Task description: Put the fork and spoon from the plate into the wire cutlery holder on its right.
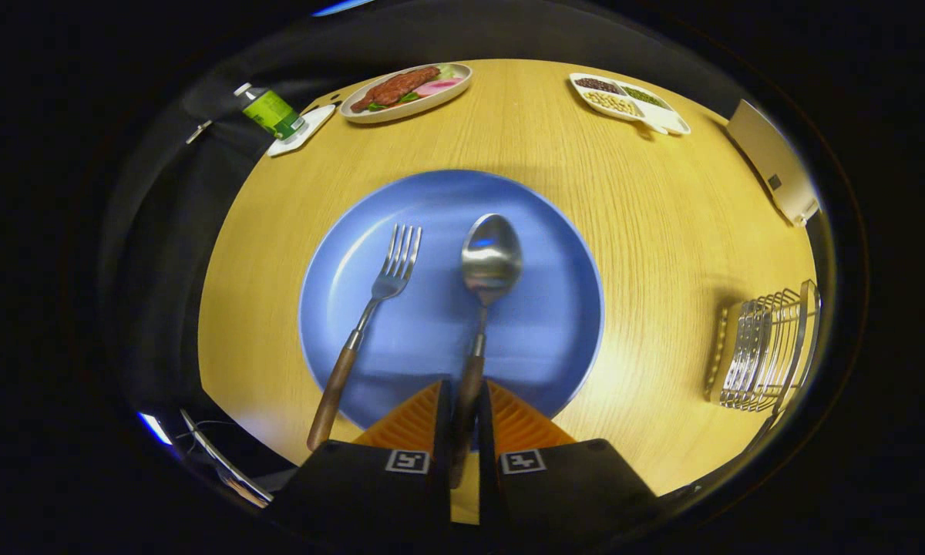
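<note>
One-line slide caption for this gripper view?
Gripper shut on spoon handle over blue plate; fork alongside, wire cutlery holder right.

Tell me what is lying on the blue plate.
On the blue plate lie a fork and a spoon. The gripper is shut on the spoon's handle, hiding the handle's end.

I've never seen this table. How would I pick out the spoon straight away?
Find the big blue plate in the middle of the wooden table. Two wooden-handled utensils lie on it; the spoon is nearer the wire cutlery holder. Unlike the pronged fork, it has a rounded bowl, and the gripper jaws close around its handle.
</note>
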